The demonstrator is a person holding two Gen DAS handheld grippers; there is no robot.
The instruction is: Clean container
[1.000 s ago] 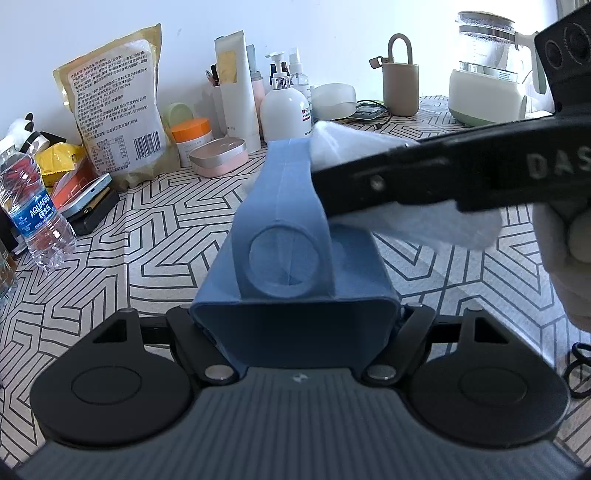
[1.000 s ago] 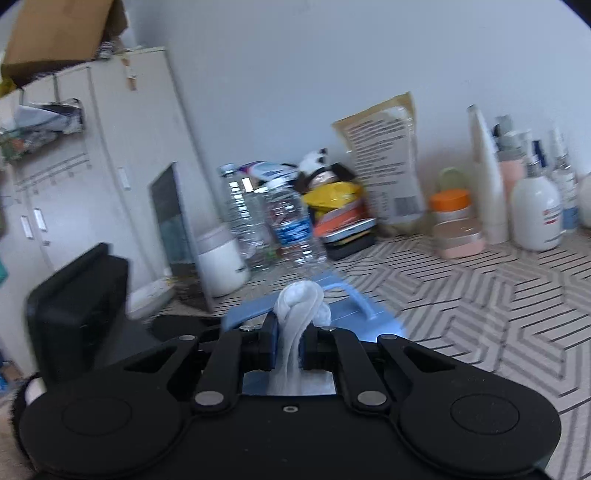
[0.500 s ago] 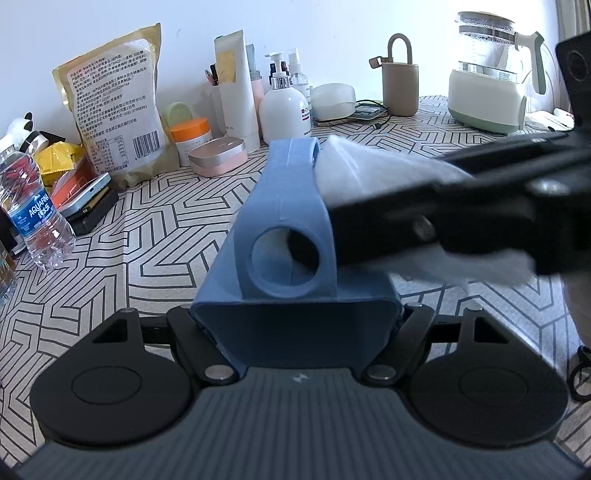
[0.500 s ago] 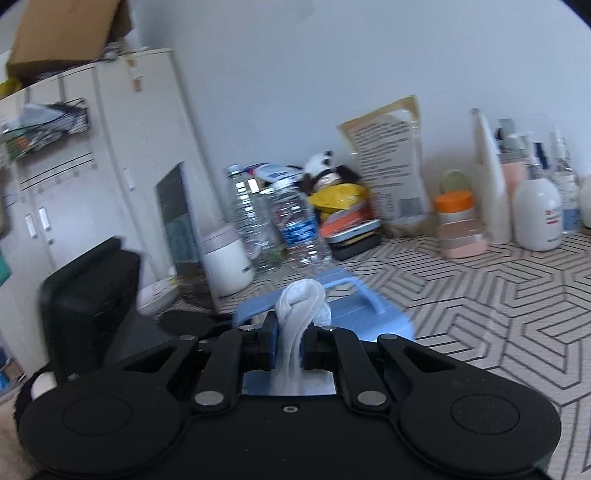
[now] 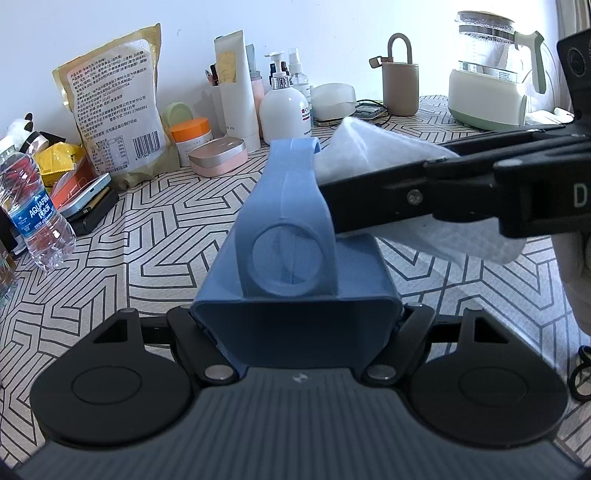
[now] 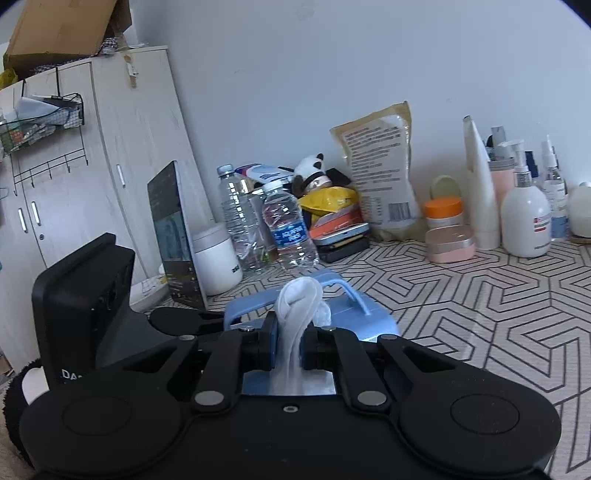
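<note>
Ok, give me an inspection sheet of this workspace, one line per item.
Surface: table with a black-and-white geometric cover.
Job's things: blue container with a handle; white wipe.
Clutter: water bottle, printed food bag, orange-lidded jar, pump bottle, kettle along the wall.
Grippers: left tongs clamped on the container's end; right tongs shut on the wipe, laid against the container's handle.
Cables: a dark cord by the beige holder.
Surroundings: white wall, pale cupboard, cardboard box on top.

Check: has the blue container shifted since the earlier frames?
No. The blue container still has its handle tip just below the white pump bottle.
</note>
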